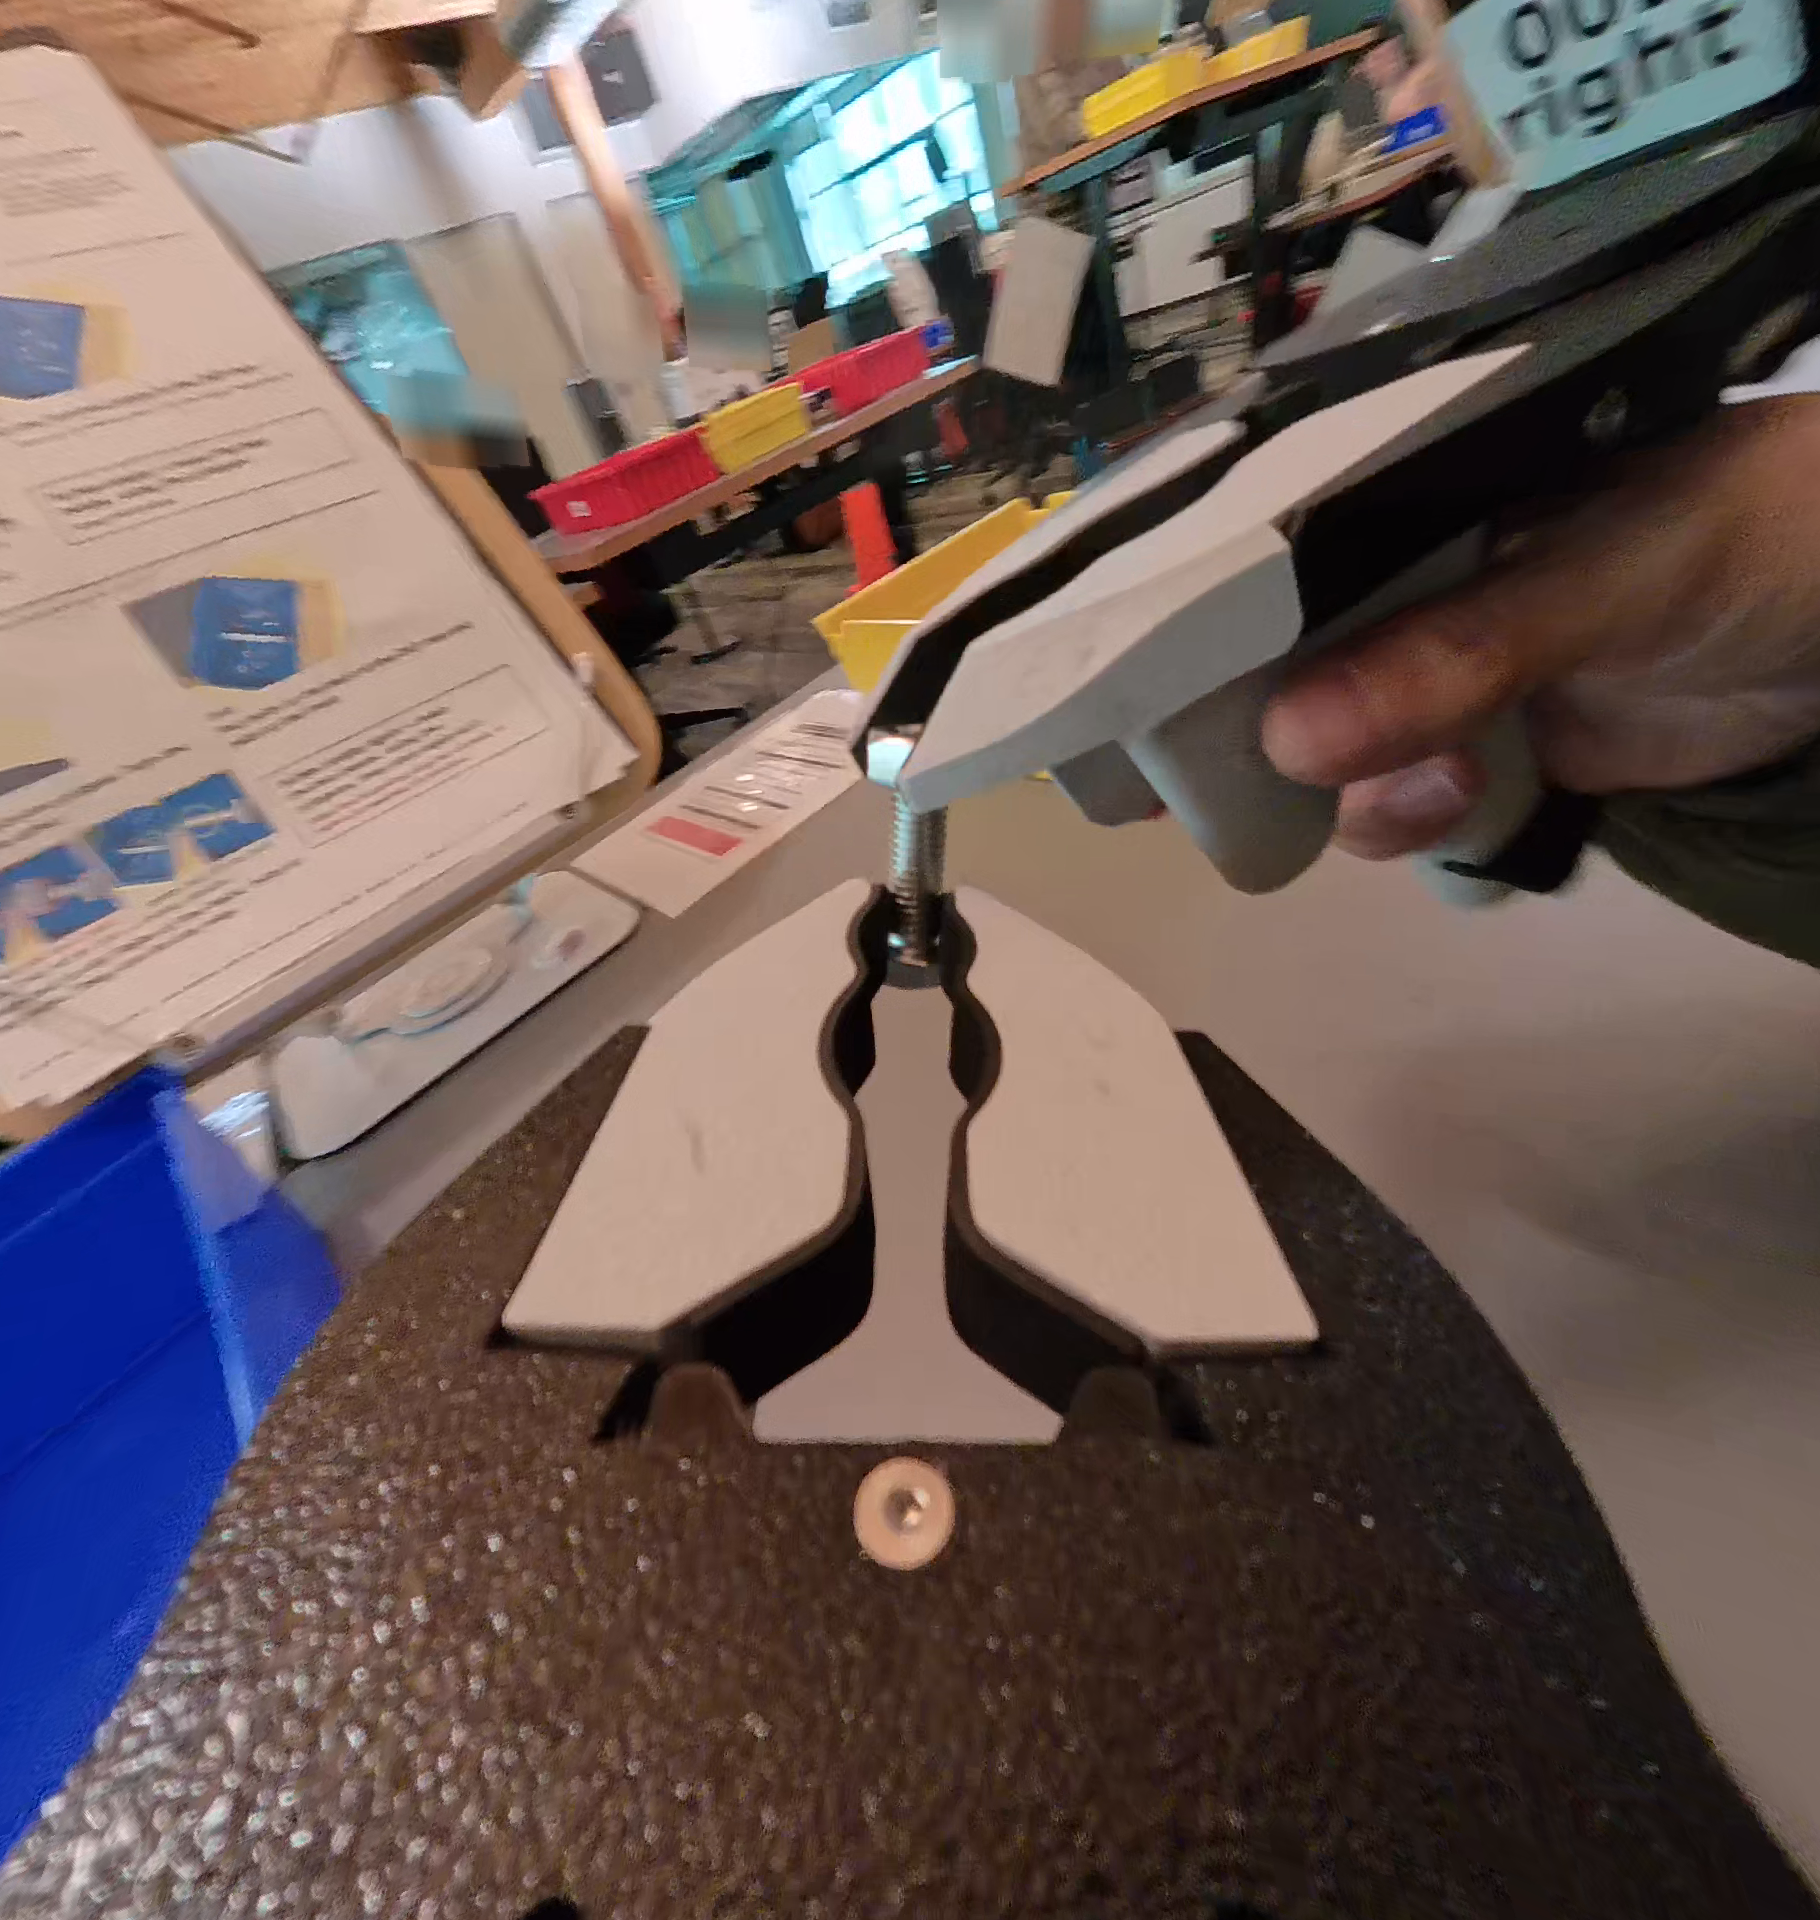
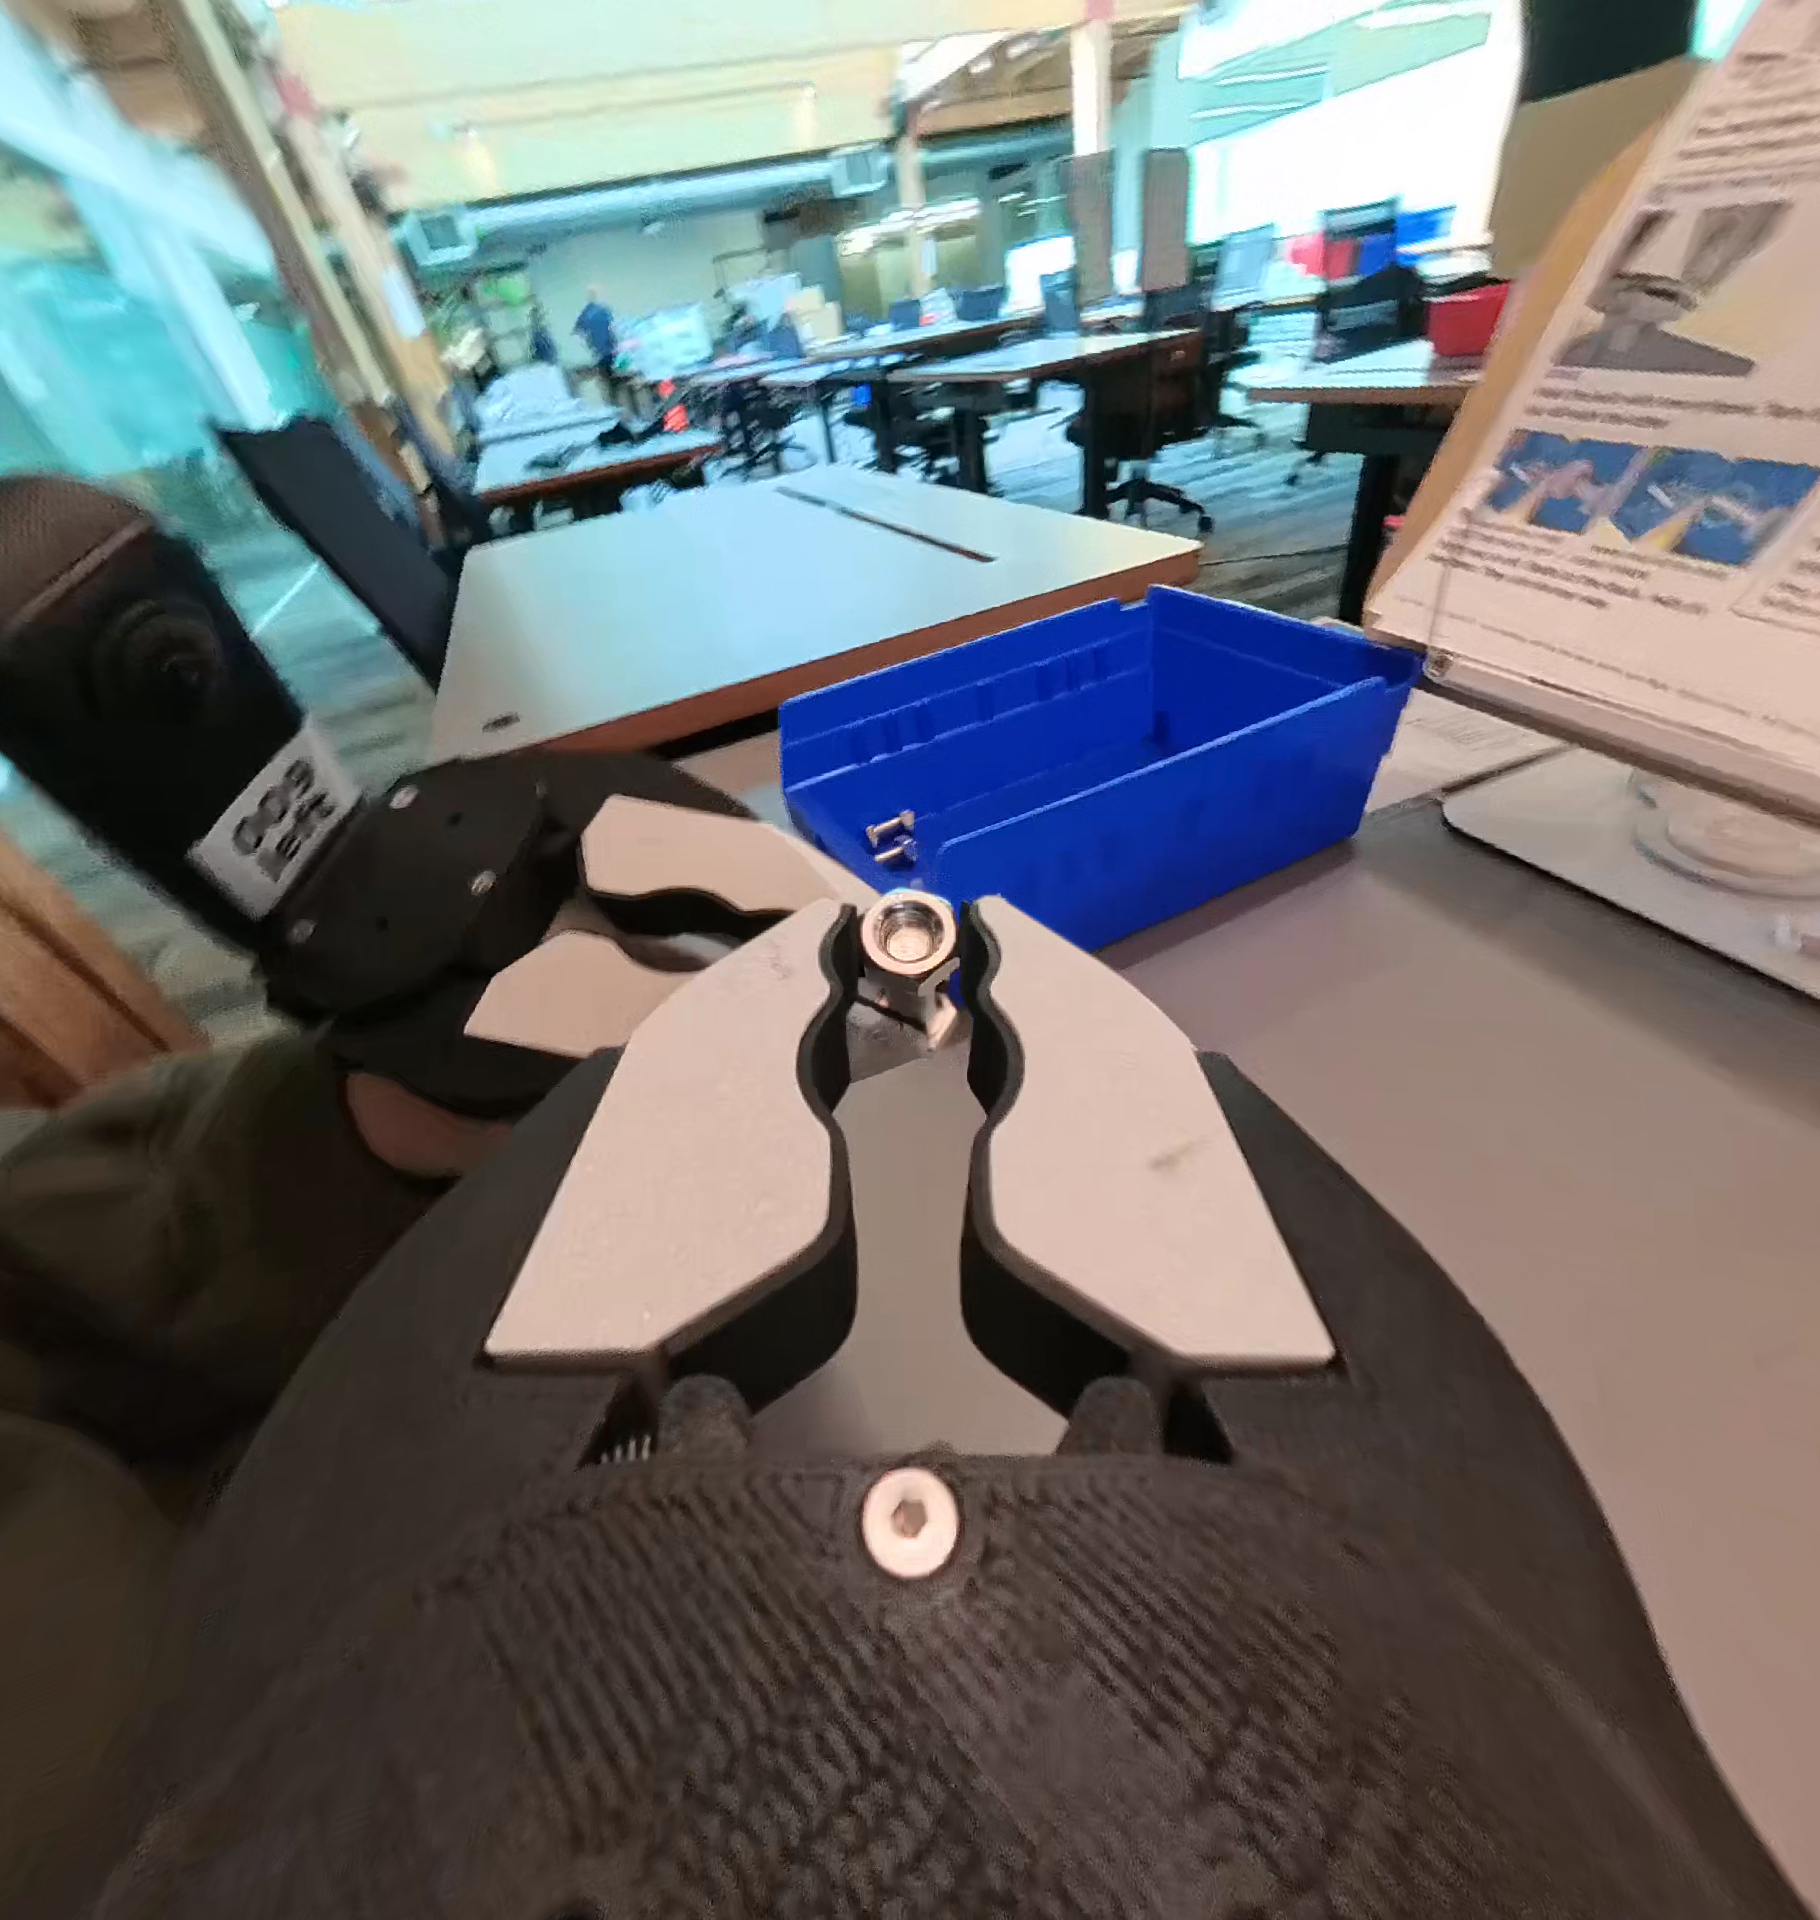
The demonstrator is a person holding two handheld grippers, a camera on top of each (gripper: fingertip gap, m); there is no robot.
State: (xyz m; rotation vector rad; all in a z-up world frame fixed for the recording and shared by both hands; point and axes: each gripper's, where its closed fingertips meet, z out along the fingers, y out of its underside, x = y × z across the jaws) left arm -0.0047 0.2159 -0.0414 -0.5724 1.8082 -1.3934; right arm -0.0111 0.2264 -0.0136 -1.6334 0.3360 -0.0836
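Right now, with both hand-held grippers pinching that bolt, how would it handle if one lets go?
The bolt looks like rigid steel, so it shouldn't bend. Its smooth head may slip between the fingers. Being round-shanked, it would probably roll on the table.

Blue bin sits on your grey surface, open top, dividers inside. Just right of it you have printed instruction sheets propped tilted on a wooden board. Under the sheets: white tray carrying a clear round dish. A label sheet with a red patch lies flat near the surface's far edge, with a yellow bin beyond it. The bench behind carries red bins and another yellow one; orange cone on the floor. On your other side there's an adjacent white table, then rows of desks and black office chairs, blurred.
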